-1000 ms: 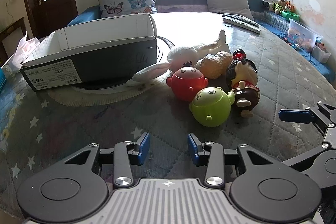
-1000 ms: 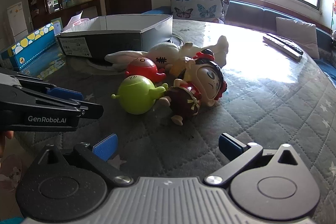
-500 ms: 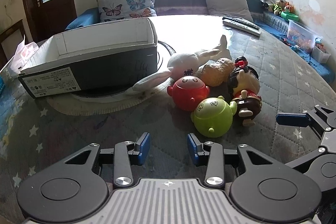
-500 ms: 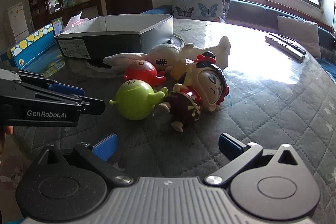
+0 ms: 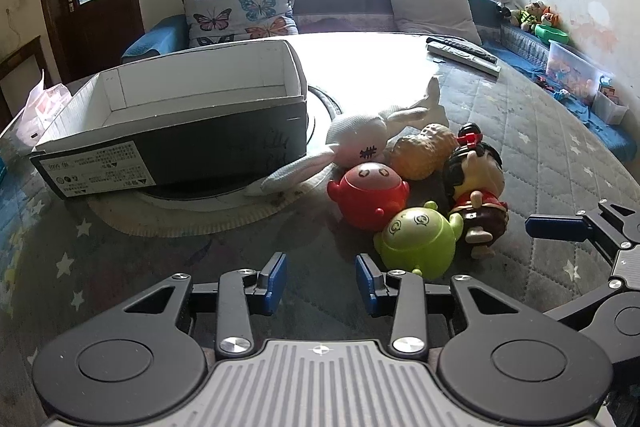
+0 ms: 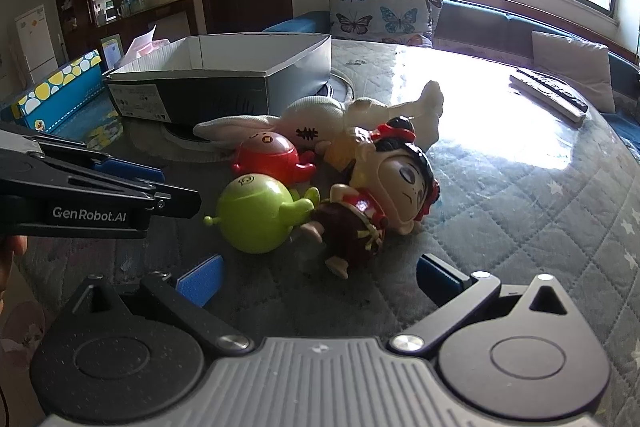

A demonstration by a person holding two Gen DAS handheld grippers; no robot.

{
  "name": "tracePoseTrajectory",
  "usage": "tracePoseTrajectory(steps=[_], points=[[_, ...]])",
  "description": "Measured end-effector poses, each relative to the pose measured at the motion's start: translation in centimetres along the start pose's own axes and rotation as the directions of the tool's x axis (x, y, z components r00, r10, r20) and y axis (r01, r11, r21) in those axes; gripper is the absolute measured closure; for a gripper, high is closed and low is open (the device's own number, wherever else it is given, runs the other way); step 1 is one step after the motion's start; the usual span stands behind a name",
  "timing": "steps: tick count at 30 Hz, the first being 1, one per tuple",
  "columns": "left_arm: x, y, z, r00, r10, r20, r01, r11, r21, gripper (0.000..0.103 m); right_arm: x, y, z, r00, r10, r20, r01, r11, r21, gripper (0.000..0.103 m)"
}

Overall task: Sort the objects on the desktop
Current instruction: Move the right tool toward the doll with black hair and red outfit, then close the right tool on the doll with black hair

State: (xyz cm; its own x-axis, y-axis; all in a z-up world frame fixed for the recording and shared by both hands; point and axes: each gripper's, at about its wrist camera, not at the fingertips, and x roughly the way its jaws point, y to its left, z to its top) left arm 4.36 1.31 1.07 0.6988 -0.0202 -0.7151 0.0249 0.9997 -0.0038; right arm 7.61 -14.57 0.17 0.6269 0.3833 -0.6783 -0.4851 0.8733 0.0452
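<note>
Several toys lie in a cluster on the quilted table: a green round toy (image 5: 418, 241) (image 6: 256, 217), a red round toy (image 5: 368, 193) (image 6: 270, 157), a doll with black hair (image 5: 476, 187) (image 6: 384, 187), a white plush rabbit (image 5: 356, 143) (image 6: 316, 123) and a tan peanut toy (image 5: 424, 151). An open, empty shoe box (image 5: 180, 123) (image 6: 224, 79) stands left of them. My left gripper (image 5: 320, 281) is open and empty, just short of the green toy. My right gripper (image 6: 316, 279) is open wide and empty, facing the doll and green toy.
Two remote controls (image 5: 464, 53) (image 6: 552, 95) lie at the table's far right. A round mat (image 5: 192, 211) lies under the box. A blue and yellow spotted box (image 6: 56, 95) stands to the left. A sofa with butterfly cushions (image 5: 240, 11) is behind.
Both grippers have moved forward toward the toy cluster, so the toys appear closer. Neither gripper's opening has changed.
</note>
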Motion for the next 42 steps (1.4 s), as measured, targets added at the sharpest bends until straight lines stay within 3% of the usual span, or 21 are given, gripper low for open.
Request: tracePoseTrajectory(steps=[20, 33, 42], points=[[0.4, 0.8, 2.4, 0.999, -0.033, 0.013, 0.033, 0.999, 0.015, 0.063, 1.1, -1.0, 1.6, 1.0, -0.02, -0.001, 0.02, 1.0, 0.02, 0.0], [-0.6, -1.6, 4.8, 0.984, -0.175, 0.044, 0.172, 0.983, 0.064, 0.063, 0.0, -3.5, 2.2, 1.0, -0.003, 0.029, 0.0, 0.995, 0.097, 0.0], [1.2, -4.5, 6.8, 0.966, -0.258, -0.022, 0.258, 0.96, 0.104, 0.063, 0.3, -5.7, 2.4, 0.999, 0.025, 0.04, -0.032, 0.983, 0.183, 0.009]])
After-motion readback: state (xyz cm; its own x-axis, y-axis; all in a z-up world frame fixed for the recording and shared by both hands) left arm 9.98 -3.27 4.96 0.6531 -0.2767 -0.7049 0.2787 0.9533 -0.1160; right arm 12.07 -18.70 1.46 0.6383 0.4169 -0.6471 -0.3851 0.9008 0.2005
